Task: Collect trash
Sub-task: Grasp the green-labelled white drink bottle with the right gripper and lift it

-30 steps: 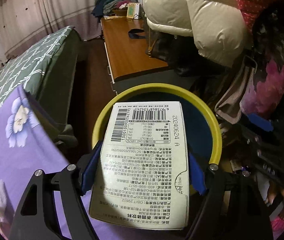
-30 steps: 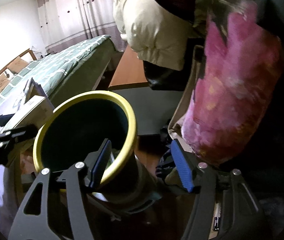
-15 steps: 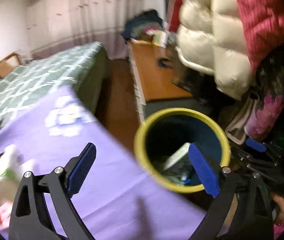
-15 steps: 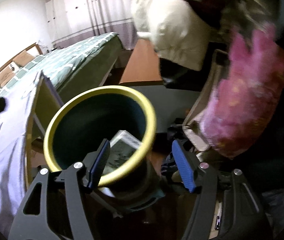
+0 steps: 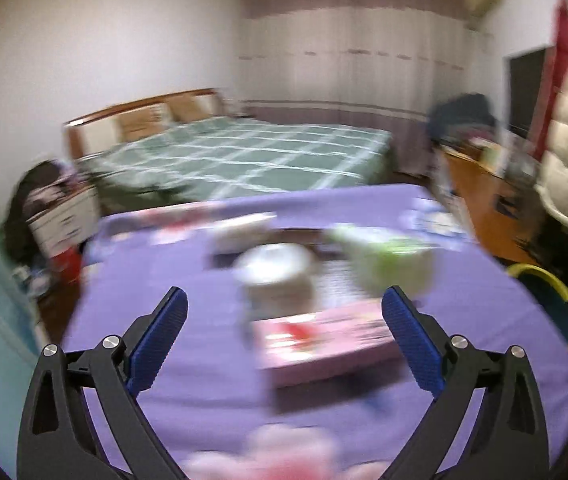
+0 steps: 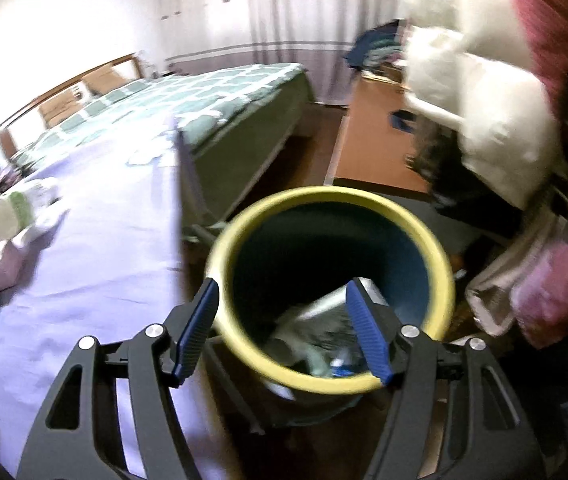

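Yellow-rimmed dark round bin (image 6: 329,284) at lower centre of right view; at far right edge (image 5: 539,276) of left view. Only right view shows flat grey carton (image 6: 325,304) inside, tilted, long axis toward upper right. Right gripper (image 6: 284,330) straddles near rim, pads apart from it. Left gripper (image 5: 284,336) jaws just widened, empty, over purple cloth (image 5: 204,376). Only left view shows blurred white cup (image 5: 274,280) behind pink flat box (image 5: 323,344), long axis left-right.

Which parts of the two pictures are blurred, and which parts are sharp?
Left wrist view: the pink box and the other items on the purple cloth are smeared; the left gripper is sharp. Right wrist view: the yellow-rimmed bin is slightly smeared; the right gripper is sharp.
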Tool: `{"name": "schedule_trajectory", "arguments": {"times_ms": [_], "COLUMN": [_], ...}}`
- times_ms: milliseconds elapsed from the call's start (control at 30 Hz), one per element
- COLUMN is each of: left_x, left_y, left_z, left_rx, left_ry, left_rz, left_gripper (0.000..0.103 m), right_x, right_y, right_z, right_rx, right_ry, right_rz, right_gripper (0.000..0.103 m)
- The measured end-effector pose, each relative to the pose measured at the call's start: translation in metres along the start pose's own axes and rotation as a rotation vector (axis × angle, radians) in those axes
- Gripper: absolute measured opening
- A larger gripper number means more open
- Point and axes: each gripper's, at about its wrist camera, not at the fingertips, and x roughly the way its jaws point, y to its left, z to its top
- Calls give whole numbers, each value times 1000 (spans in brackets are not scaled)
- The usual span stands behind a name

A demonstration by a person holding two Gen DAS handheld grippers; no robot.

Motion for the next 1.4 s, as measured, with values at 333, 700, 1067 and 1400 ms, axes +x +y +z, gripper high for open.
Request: {"name": "schedule_trajectory", "arguments": {"times_ms": [333,700,1067,1400], "left_x": [10,8,10,8], "left_y": [103,126,123,121], "left_z": [-33,-41,-42,-43], "left_rx": [-137,-240,-238,-234], "left_ry": [-42,-60,-49,-44], "left_rz": [240,262,243,242], "left_gripper": [96,98,98,98], "right_x": [9,1,36,43], "right_y": [116,220,255,256], "right_z": [26,44,55,63], "right_rx": [-146,-264,-252,-217], "right_ry": [19,-14,-3,13], "right_rz": [162,317,303,333], "right_gripper": [63,63,66,51]}}
